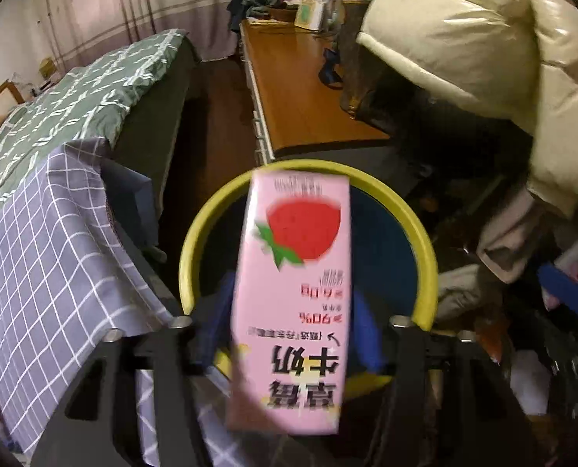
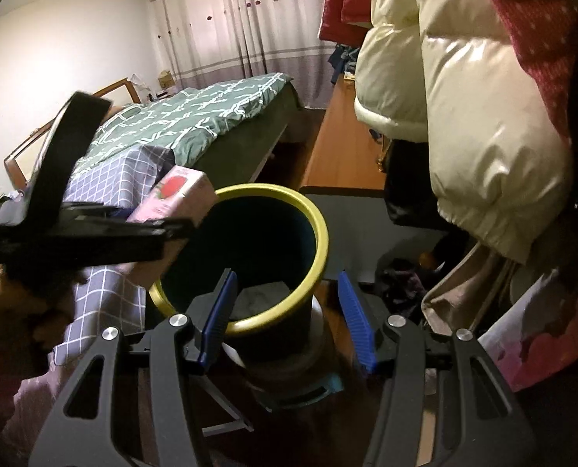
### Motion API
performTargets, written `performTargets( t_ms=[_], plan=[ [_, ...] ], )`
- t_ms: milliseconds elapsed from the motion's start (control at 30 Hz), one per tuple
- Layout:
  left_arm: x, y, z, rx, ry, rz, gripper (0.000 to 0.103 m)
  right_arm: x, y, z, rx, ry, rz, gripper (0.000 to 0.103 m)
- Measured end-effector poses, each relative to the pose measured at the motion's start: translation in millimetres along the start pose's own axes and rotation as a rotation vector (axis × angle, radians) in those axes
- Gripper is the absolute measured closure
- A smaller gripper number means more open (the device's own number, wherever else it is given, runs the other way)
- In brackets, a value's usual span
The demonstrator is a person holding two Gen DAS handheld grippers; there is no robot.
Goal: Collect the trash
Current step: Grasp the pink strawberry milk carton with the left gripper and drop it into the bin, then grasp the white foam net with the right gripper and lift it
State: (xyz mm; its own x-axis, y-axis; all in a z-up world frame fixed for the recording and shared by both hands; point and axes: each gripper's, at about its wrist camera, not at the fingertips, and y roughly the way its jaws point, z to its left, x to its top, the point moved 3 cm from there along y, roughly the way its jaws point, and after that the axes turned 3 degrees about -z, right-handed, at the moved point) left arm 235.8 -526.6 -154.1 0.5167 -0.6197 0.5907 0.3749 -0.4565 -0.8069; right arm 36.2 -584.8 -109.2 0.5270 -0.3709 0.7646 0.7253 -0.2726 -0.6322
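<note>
My left gripper (image 1: 291, 330) is shut on a pink strawberry milk carton (image 1: 293, 295), held upside down just over the yellow-rimmed dark bin (image 1: 195, 241). In the right wrist view the carton (image 2: 172, 194) pokes over the bin's left rim (image 2: 320, 241), with the left gripper (image 2: 94, 229) beside it. My right gripper (image 2: 285, 319) is open, its blue pads either side of the bin's near wall. Something dark lies at the bin's bottom.
A grey checked cloth (image 1: 55, 272) hangs to the left, with a green-quilted bed (image 1: 75, 89) behind. A wooden desk (image 1: 296, 93) runs beyond the bin. A cream puffer jacket (image 2: 483, 116) hangs at the right over piled clothes (image 1: 522, 292).
</note>
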Motion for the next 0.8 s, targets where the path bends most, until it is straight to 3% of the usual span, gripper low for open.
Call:
performTargets(
  t_ms=[33, 167, 433, 567, 800],
  plan=[
    [2, -2, 2, 0.016, -0.01, -0.022, 0.017, 0, 1, 0, 0.001, 0.0, 0.003, 0.051],
    [3, -32, 16, 0.016, -0.052, -0.085, 0.015, 0, 4, 7, 0.013, -0.001, 0.009, 0.051],
    [-45, -164, 69, 0.09, -0.129, -0.263, 0.007, -3, 7, 40, 0.074, -0.038, 0.025, 0.051],
    [-93, -223, 105, 0.158, -0.186, -0.307, 0.006, -5, 5, 74, 0.127, -0.089, 0.033, 0.051],
    [-205, -324, 173, 0.375, -0.323, -0.352, 0.005, -14, 0, 168, 0.268, -0.228, 0.059, 0.051]
  ],
)
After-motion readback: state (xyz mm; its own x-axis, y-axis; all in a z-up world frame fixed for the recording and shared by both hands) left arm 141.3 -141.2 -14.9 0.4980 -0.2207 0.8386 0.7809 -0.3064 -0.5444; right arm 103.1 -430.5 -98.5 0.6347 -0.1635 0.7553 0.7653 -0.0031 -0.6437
